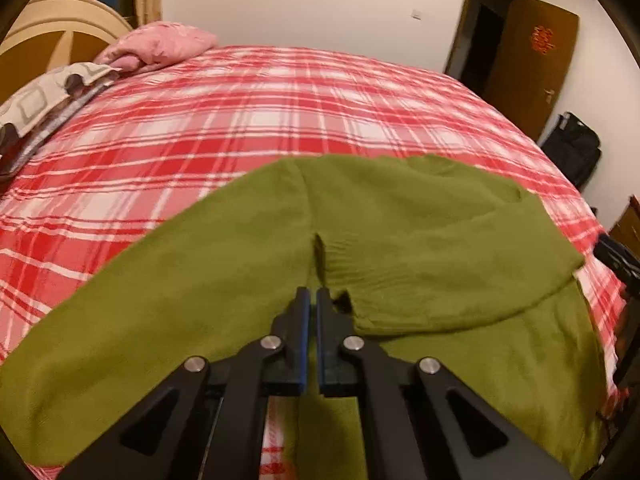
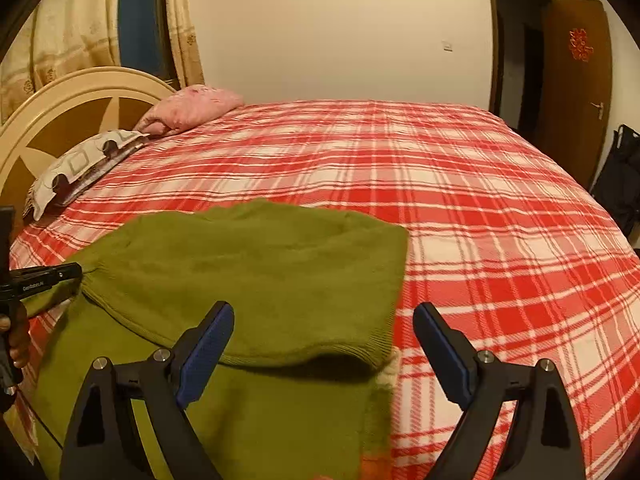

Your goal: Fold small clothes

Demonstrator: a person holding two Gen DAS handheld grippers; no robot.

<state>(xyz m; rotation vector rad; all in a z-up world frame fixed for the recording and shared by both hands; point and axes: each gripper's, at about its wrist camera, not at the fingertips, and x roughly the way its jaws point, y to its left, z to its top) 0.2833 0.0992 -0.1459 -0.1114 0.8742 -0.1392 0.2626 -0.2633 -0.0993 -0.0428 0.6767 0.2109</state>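
An olive green knit sweater (image 1: pixel 420 232) lies on the red plaid bed (image 1: pixel 248 112), partly folded over itself, with one sleeve stretched toward the left. My left gripper (image 1: pixel 313 294) is shut on the sweater's ribbed edge near the fold. In the right wrist view the sweater (image 2: pixel 256 272) lies front left, and my right gripper (image 2: pixel 323 316) is open wide and empty above its near folded hem. The left gripper (image 2: pixel 44 280) shows at the left edge of that view, at the sweater's corner.
A pink pillow (image 2: pixel 196 110) and a patterned pillow (image 2: pixel 76 168) lie by the wooden headboard (image 2: pixel 60 112) at the far left. A brown door (image 2: pixel 576 80) and a black bag (image 2: pixel 620 176) stand at the right. The plaid bedcover (image 2: pixel 500 220) spreads to the right.
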